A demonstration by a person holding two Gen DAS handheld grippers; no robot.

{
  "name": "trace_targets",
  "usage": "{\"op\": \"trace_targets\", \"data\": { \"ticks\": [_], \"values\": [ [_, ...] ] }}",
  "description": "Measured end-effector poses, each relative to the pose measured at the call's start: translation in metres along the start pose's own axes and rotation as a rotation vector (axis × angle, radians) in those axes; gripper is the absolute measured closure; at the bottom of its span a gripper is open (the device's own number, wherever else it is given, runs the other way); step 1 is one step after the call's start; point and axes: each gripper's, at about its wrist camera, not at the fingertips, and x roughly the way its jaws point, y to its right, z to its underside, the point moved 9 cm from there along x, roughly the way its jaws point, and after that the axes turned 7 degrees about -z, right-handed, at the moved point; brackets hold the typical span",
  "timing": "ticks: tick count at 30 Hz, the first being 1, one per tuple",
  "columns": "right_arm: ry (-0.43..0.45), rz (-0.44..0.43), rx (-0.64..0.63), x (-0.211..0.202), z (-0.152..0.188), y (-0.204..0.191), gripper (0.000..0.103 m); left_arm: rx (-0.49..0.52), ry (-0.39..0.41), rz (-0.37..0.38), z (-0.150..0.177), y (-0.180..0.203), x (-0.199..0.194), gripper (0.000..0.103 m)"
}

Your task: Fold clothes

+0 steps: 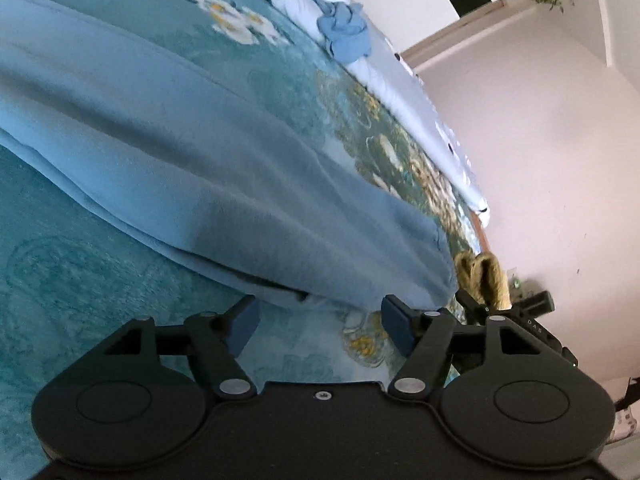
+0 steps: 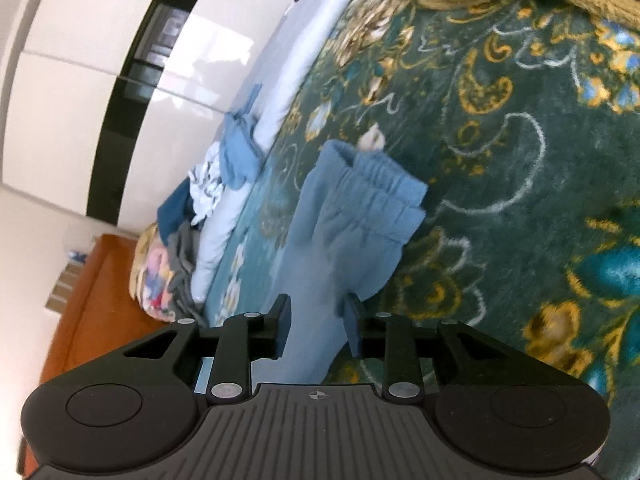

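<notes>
Light blue sweatpants (image 1: 192, 168) lie stretched across a teal floral carpet (image 1: 80, 280). My left gripper (image 1: 320, 322) stands open just short of the near edge of the cloth, with nothing between its pads. In the right wrist view the same sweatpants (image 2: 344, 240) run away from me and end in a gathered elastic waistband (image 2: 380, 196). My right gripper (image 2: 316, 324) straddles the cloth with a narrow gap. The fabric passes between the jaws and spreads out behind both fingers, so it looks loose rather than pinched.
A crumpled blue garment (image 1: 344, 34) lies at the carpet's far edge against pale blue bedding (image 1: 400, 92). Furry tan slippers (image 1: 484, 276) and a black device (image 1: 532, 308) sit by the pink wall. More clothes (image 2: 188, 216), a patterned cushion (image 2: 154, 280) and orange wooden furniture (image 2: 100, 288) are in the right wrist view.
</notes>
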Motion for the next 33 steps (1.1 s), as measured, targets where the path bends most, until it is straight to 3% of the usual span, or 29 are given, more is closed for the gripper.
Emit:
{"op": "trace_targets", "data": {
  "ticks": [7,10,13,19,28,33],
  "values": [
    [-0.027,-0.018,0.059,0.006,0.009,0.021,0.075,0.065,-0.02,-0.019,-0.009,0.003,0.006,0.029],
    [-0.039,-0.066,0.075,0.008,0.011,0.016,0.075,0.064,-0.016,0.003,-0.015,0.008,0.007,0.023],
    [-0.069,-0.113,0.07,0.013,0.017,0.006,0.074,0.05,-0.031,0.011,-0.019,0.01,0.01,0.023],
    [-0.113,-0.115,0.056,0.022,0.03,0.0,0.073,0.044,-0.055,0.069,-0.017,0.019,0.005,0.022],
    [-0.181,-0.16,0.028,0.028,0.047,-0.02,0.073,-0.074,0.031,0.083,-0.042,0.005,0.008,0.022],
    [-0.28,-0.196,0.002,0.041,0.071,-0.037,0.072,-0.131,0.057,0.098,-0.056,0.0,0.007,0.021]
  ]
}}
